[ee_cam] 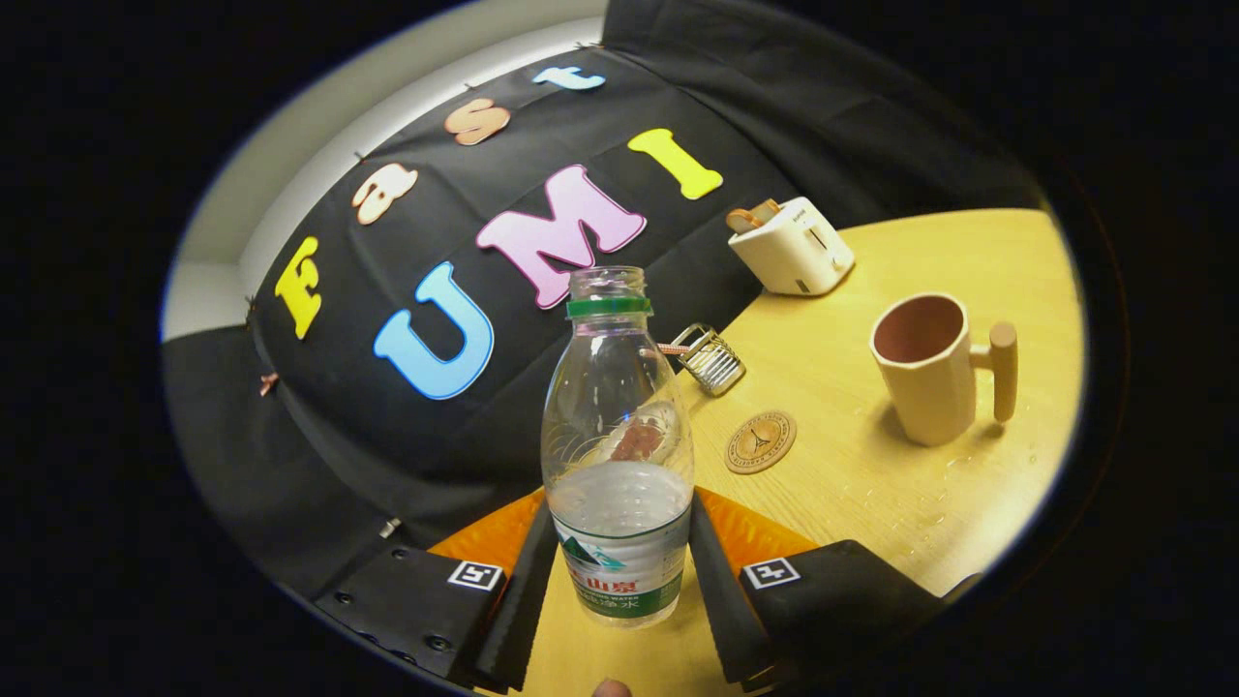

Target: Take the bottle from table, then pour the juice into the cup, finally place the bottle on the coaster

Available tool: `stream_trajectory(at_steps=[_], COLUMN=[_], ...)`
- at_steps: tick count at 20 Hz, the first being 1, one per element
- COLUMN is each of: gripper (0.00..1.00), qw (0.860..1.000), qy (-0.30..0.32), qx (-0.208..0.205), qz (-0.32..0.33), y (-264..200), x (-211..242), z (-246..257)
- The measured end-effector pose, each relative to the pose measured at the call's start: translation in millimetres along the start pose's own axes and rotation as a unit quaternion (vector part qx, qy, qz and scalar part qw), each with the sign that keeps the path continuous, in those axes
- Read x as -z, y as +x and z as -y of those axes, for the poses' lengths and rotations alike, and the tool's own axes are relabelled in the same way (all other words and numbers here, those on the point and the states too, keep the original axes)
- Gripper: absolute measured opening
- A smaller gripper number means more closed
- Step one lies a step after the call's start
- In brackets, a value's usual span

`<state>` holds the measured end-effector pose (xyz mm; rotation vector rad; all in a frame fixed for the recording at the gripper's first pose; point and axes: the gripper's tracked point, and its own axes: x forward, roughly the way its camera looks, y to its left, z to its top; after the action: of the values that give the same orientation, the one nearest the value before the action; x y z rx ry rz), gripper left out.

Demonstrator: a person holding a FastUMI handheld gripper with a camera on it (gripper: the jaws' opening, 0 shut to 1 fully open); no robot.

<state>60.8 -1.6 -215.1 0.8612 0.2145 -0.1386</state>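
- Clamping the bottle (618, 455) at its label, both fingers of the gripper (619, 571) are pressed on its sides; the bottle is held low so that the open neck stays free for pouring.
- The bottle is seen tilted and uncapped, about half full of clear liquid.
- Just beyond the fingers, the coaster (761, 441) lies flat on the table (968, 503), kept bare to receive the bottle.
- Farther on, the cup (927, 368) stands upright with its mouth open; pouring is judged not yet begun.
- Behind, a toaster (792, 246) and a small wire rack (711, 358) are placed near the wall.
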Motion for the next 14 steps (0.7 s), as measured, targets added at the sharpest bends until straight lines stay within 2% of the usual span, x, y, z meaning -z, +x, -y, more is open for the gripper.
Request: stream_trajectory(at_steps=[5, 9, 14], gripper=[0.74, 0.74, 0.74], qw=[0.995, 0.983, 0.969], qy=[0.1, 0.182, 0.245], qx=[-0.007, -0.012, -0.006], qz=[0.0, 0.013, 0.017], y=[7, 16, 23], x=[-20, -42, -50], z=[15, 26, 41])
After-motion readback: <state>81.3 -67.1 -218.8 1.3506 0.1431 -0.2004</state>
